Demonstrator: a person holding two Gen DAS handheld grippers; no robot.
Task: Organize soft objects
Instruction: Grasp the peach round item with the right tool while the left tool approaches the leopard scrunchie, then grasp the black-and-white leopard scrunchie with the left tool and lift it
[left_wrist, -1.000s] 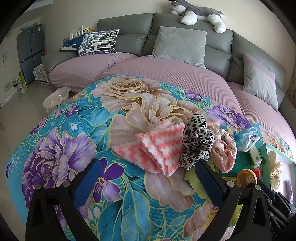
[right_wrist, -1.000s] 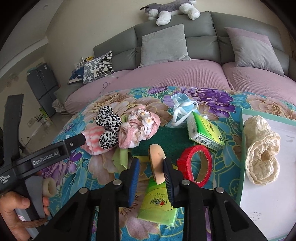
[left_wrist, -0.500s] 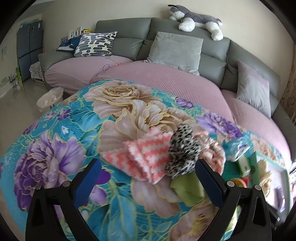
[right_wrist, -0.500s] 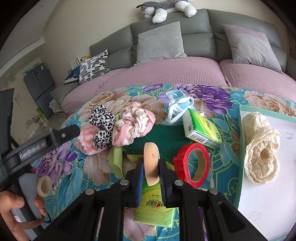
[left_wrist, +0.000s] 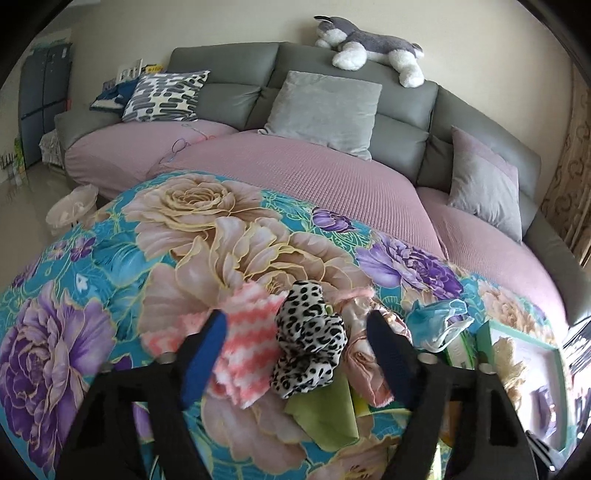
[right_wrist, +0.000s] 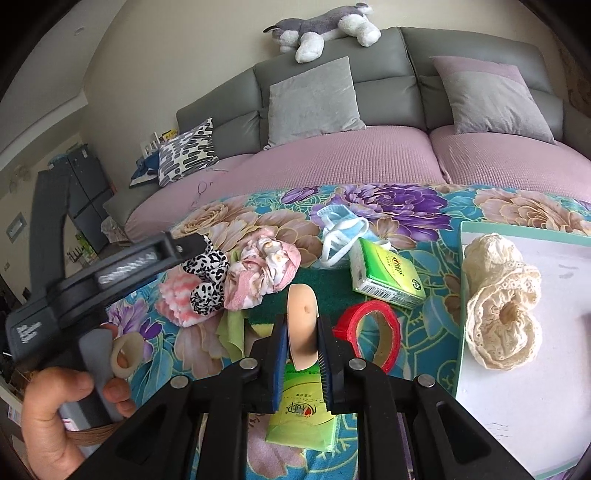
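Note:
My right gripper (right_wrist: 302, 334) is shut on a beige makeup sponge (right_wrist: 302, 325) and holds it above a green tissue pack (right_wrist: 303, 421). My left gripper (left_wrist: 295, 328) is open, its jaws on either side of a leopard-print scrunchie (left_wrist: 308, 338) that lies by a pink-and-white zigzag cloth (left_wrist: 243, 339) and a pink floral scrunchie (left_wrist: 364, 343). In the right wrist view the same scrunchie (right_wrist: 207, 277), cloth (right_wrist: 177, 299) and floral scrunchie (right_wrist: 262, 271) lie left of centre. A cream lace scrunchie (right_wrist: 498, 306) lies in a white tray (right_wrist: 517, 406).
A blue face mask (right_wrist: 340, 229), a green box (right_wrist: 388, 273), a red tape roll (right_wrist: 369, 332), a dark green mat (right_wrist: 273, 295) and a lime cloth (right_wrist: 234, 328) lie on the floral tablecloth (left_wrist: 110, 295). A sofa (left_wrist: 332, 177) stands behind.
The right gripper closed on the sponge and lifted it slightly. The left gripper moved forward and down over the leopard-print scrunchie, its jaws still open.

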